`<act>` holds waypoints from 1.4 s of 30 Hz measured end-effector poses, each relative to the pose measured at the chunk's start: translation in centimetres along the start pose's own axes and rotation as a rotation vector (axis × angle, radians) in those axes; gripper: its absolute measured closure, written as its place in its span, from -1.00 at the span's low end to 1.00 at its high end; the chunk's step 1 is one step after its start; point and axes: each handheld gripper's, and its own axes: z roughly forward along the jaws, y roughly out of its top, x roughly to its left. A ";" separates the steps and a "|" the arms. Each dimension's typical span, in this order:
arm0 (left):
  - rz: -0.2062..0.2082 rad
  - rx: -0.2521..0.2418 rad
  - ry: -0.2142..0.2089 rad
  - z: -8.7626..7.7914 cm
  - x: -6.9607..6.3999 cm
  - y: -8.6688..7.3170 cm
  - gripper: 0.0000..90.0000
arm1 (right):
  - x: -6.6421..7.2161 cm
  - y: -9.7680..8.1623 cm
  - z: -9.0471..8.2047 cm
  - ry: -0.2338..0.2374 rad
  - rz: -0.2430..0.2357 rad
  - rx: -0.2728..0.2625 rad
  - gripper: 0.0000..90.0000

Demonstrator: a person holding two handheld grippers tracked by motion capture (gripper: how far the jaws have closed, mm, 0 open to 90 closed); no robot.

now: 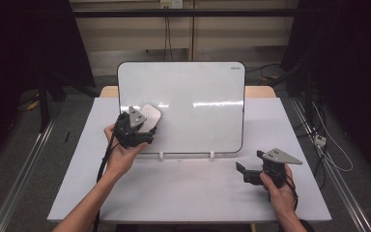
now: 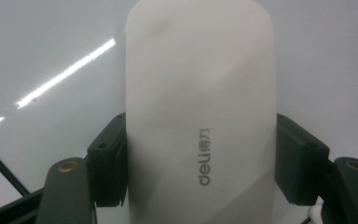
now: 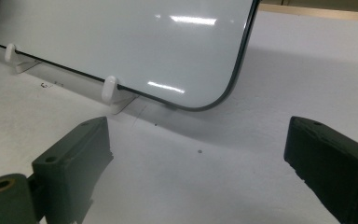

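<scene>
The eraser (image 1: 149, 117), a white rounded block, is clamped in the left tongs (image 1: 142, 126) and held against the lower left of the whiteboard (image 1: 198, 96), which leans upright on small white clips at the back of the tabletop (image 1: 183, 188). The left tongs are closed about as far as they go on the eraser's two long sides. The right tongs (image 1: 248, 170) rest low on the tabletop near the board's lower right corner, their jaws wide apart and holding nothing. To wipe well, I would keep the eraser's face flat on the board, press evenly, and sweep in overlapping strokes without pushing so hard that the board tips or slides off its clips; the free tongs could steady its edge. The high view gives the whole layout and both hands. The left gripper view adds the grey "deli" lettering on the eraser (image 2: 200, 112) and the pads (image 2: 109, 158) squeezing it. The right gripper view shows a clip (image 3: 108, 89) up close and the board's dark rounded rim.
</scene>
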 end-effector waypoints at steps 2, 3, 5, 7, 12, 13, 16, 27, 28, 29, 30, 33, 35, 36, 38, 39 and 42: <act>-0.005 -0.021 -0.004 -0.6 0.0 0.3 -0.31 | 0.0 0.0 0.0 -0.001 0.000 -0.001 -0.84; -0.007 -0.024 -0.009 -0.9 0.1 0.4 -0.31 | 0.0 0.0 0.0 0.000 0.000 0.001 -0.84; -0.018 -0.035 -0.006 -1.3 0.2 0.5 -0.31 | 0.0 0.0 0.0 0.003 -0.001 0.000 -0.84; -0.014 -0.027 -0.007 -1.8 0.4 0.4 -0.31 | 0.0 0.0 0.0 0.006 -0.003 -0.001 -0.84; -0.036 -0.042 0.010 -2.3 1.5 0.6 -0.31 | 0.0 -0.1 0.0 0.007 -0.003 0.000 -0.84; -0.046 -0.044 0.009 -2.5 1.7 0.6 -0.31 | 0.0 -0.1 0.0 0.007 -0.004 0.000 -0.84; -0.049 -0.053 0.014 -2.7 2.1 0.8 -0.31 | 0.0 -0.1 -0.1 0.005 -0.002 0.001 -0.84; -0.082 -0.090 0.049 -2.5 3.6 2.0 -0.31 | 0.0 0.0 0.0 0.006 -0.002 0.000 -0.84; -0.082 -0.089 0.051 -2.5 3.7 2.1 -0.31 | 0.0 0.0 0.0 0.006 -0.001 0.000 -0.84; -0.084 -0.094 0.047 -2.5 3.8 2.2 -0.31 | 0.0 0.0 0.0 0.006 -0.001 0.000 -0.84; -0.085 -0.097 0.046 -2.5 3.9 2.4 -0.31 | 0.0 0.0 0.0 0.004 0.000 -0.002 -0.84; -0.076 -0.102 0.050 -2.4 4.2 3.0 -0.31 | 0.0 0.0 0.0 0.001 0.004 0.000 -0.84; -0.067 -0.101 0.058 -2.4 4.3 3.4 -0.31 | 0.0 0.0 0.0 0.001 0.002 0.000 -0.84; -0.064 -0.101 0.059 -2.4 4.4 3.6 -0.31 | 0.0 0.0 0.1 0.000 0.003 0.001 -0.84; -0.067 -0.102 0.067 -2.4 4.6 3.9 -0.31 | 0.0 0.0 0.0 0.001 0.002 0.000 -0.84; -0.056 -0.100 0.077 -2.4 4.6 4.1 -0.31 | 0.0 0.0 0.0 0.002 0.004 -0.001 -0.84; -0.041 -0.100 0.084 -2.1 4.9 4.6 -0.31 | 0.0 0.0 0.0 0.005 -0.001 -0.001 -0.84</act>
